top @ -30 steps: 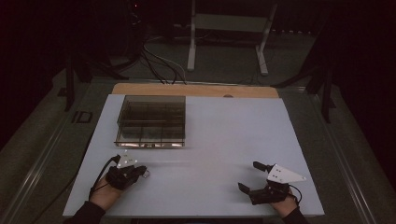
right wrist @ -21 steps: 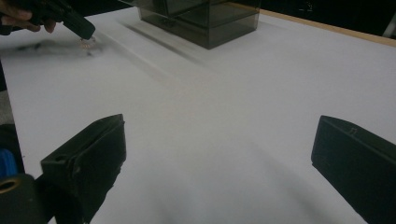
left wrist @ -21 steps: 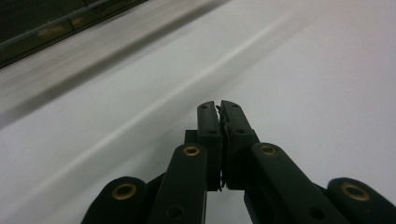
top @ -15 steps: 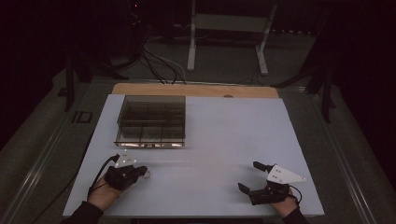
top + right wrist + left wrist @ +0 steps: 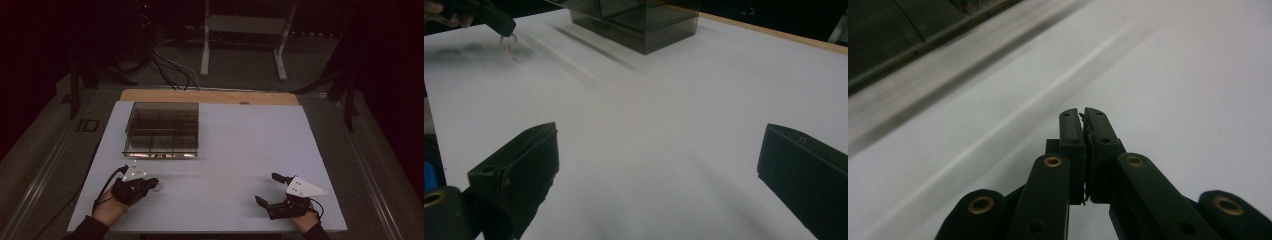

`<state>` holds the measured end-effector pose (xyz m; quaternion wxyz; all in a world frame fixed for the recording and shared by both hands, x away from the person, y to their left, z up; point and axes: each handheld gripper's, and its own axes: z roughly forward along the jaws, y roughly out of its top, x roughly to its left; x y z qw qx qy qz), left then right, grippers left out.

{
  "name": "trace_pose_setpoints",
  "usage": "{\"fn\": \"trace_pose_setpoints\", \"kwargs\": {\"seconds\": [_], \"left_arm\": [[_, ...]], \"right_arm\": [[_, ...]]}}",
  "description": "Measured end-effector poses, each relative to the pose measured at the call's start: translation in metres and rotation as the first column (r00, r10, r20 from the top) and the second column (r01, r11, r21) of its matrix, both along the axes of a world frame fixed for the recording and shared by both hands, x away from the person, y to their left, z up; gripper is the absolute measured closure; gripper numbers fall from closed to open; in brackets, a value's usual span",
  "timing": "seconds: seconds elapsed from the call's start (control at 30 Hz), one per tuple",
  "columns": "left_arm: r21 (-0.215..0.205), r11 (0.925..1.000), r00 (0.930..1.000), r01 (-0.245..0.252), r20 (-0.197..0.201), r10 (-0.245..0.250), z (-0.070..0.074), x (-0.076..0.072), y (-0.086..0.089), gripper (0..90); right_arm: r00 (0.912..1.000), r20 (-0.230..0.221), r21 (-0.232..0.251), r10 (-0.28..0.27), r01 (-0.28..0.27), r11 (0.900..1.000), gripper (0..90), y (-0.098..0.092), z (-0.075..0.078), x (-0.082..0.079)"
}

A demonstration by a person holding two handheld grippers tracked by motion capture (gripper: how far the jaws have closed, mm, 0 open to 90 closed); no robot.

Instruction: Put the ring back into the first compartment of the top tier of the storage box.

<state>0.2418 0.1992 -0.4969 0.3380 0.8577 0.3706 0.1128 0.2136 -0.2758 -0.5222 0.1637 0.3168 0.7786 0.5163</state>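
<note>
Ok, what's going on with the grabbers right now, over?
Left gripper shut on a small ring. Right gripper open, empty. Box past left gripper, clear table between.

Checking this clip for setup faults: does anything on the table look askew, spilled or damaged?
Nothing stands out. The clear compartment box sits square and upright on the white board, with no spill or damage visible. The left gripper is shut on a small ring; the right gripper rests open.
</note>
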Motion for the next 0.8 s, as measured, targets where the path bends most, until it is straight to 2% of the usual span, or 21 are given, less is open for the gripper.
{"fn": "trace_pose_setpoints", "kwargs": {"seconds": [0.1,0.6,0.8], "left_arm": [[0.001,1.0000,0.9999,0.001,0.014,-0.001,0.005,-0.002,-0.001,90.0],[0.004,0.9991,0.9989,0.041,0.023,-0.041,0.019,-0.003,-0.003,90.0],[-0.012,0.9985,0.9982,0.054,0.028,-0.053,0.026,-0.004,-0.004,90.0]], "right_arm": [[1.0000,0.000,0.001,0.002,-0.002,1.000,2.9,0.000,0.000,0.000],[1.0000,-0.002,0.003,0.002,-0.002,1.000,2.9,0.000,0.000,0.000],[1.0000,0.000,0.004,0.001,-0.001,1.000,2.9,0.000,0.000,0.000]]}}
